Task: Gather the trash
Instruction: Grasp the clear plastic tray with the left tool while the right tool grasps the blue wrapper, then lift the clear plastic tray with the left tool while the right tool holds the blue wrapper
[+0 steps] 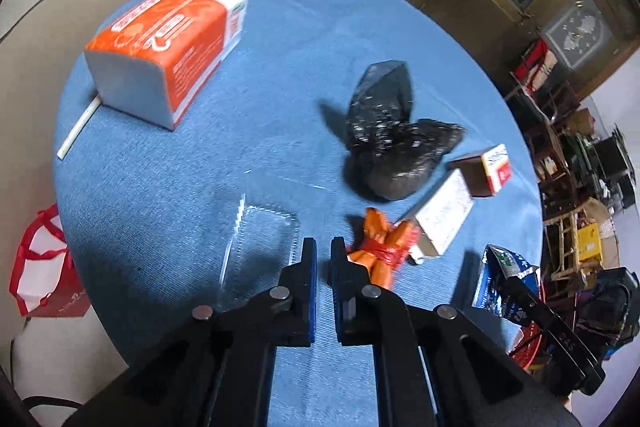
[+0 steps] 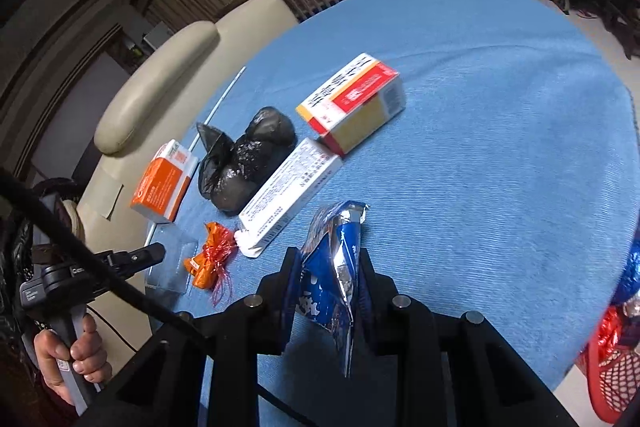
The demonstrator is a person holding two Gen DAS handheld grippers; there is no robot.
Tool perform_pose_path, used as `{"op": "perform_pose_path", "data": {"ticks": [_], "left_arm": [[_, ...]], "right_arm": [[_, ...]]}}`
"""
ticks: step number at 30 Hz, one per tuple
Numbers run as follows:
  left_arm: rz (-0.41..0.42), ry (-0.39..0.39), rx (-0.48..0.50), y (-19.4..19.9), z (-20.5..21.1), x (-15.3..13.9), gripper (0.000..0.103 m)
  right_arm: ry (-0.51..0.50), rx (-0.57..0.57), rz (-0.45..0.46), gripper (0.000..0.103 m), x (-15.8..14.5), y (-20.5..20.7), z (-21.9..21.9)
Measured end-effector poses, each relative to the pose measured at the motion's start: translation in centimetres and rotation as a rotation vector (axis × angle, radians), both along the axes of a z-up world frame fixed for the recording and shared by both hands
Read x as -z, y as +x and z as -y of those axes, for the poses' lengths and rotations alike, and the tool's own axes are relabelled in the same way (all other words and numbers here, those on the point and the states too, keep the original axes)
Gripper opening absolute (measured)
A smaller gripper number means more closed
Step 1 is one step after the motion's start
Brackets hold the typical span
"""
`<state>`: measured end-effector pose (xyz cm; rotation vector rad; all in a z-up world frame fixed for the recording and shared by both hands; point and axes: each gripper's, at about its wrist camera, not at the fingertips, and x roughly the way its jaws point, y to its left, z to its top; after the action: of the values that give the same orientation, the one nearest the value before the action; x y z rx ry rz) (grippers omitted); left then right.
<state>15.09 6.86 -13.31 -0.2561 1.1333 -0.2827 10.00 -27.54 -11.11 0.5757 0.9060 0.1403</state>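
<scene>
Left gripper [image 1: 323,247], jaws nearly closed and empty, over the clear tray [image 1: 264,247]. Right gripper [image 2: 329,259] pinches the blue wrapper [image 2: 332,267] mid-body above the table [image 2: 500,147]: probably light, crinkly, slippery; grip across folds.

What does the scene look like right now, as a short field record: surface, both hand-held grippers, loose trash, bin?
surface: round table with blue cloth
right hand-held gripper: shut on blue foil snack wrapper
left hand-held gripper: shut, nothing between its fingers
loose items: black plastic bag, orange wrapper tied with red string, clear plastic tray, white straw
boxes: orange tissue pack, two medicine boxes
bin: red mesh basket at table edge
</scene>
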Motion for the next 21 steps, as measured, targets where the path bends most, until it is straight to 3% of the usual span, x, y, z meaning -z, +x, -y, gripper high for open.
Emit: {"op": "perform_pose_path", "data": {"ticks": [5,7,9,11,15,21], "left_arm": [[0.003,-0.038,0.034,0.9,-0.6,-0.9,0.009],[0.020,-0.040,0.038,0.4,-1.1,-1.5,0.024],[0.076,-0.024,0.028,-0.3,-1.5,-2.4,0.064],[0.151,0.026,0.001,-0.9,-1.8,-3.3,0.078],[0.183,0.152,0.006,-1.1,-1.5,-3.0,0.080],[0.076,0.177,0.017,0.1,-0.3,0.7,0.080]], "right_arm": [[0.010,0.015,-0.007,0.029,0.2,-1.2,0.8],[0.011,0.020,-0.014,0.029,0.3,-1.5,1.0],[0.017,0.022,-0.021,0.029,0.5,-1.7,1.3],[0.022,0.023,-0.023,0.029,0.6,-2.1,1.6],[0.021,0.016,-0.021,0.029,0.6,-2.1,1.3],[0.004,0.001,-0.018,0.029,0.4,-2.2,0.5]]}}
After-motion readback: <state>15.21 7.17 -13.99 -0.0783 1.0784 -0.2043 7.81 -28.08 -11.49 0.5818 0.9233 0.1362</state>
